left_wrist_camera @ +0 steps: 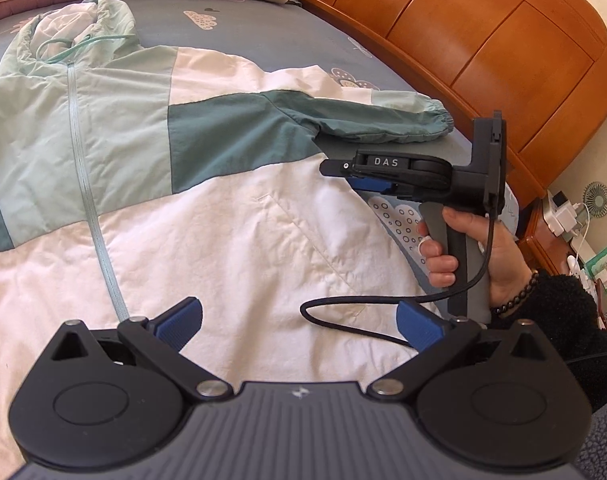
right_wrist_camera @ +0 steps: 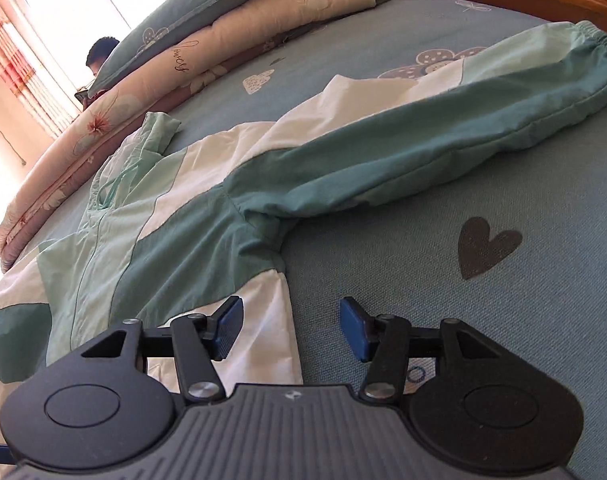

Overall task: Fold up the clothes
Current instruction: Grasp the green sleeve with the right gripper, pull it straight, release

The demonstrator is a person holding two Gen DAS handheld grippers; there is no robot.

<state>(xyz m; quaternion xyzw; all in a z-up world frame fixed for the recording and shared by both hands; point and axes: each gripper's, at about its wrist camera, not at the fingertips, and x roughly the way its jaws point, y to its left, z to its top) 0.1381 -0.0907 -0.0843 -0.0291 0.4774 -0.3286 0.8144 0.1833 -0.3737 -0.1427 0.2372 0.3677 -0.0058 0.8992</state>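
Hooded jacket (left_wrist_camera: 151,168) spread flat on the bedsheet (right_wrist_camera: 483,184) — one sleeve (right_wrist_camera: 423,152) toward 2 o'clock. Left gripper (left_wrist_camera: 299,326) open, empty, above white hem. Right gripper (right_wrist_camera: 291,326) parted, empty — over the side edge.

**Hidden and cut off**

The jacket (left_wrist_camera: 151,168) runs off the left edge of the left wrist view, so its far sleeve is not shown, and its hem disappears behind the left gripper (left_wrist_camera: 299,326). In the right wrist view the right gripper (right_wrist_camera: 291,328) covers the jacket's lower side. A person (right_wrist_camera: 101,54) beyond the pillow (right_wrist_camera: 175,20) is mostly hidden by it. The items on the bedside stand (left_wrist_camera: 575,236) are too small and distorted to identify.
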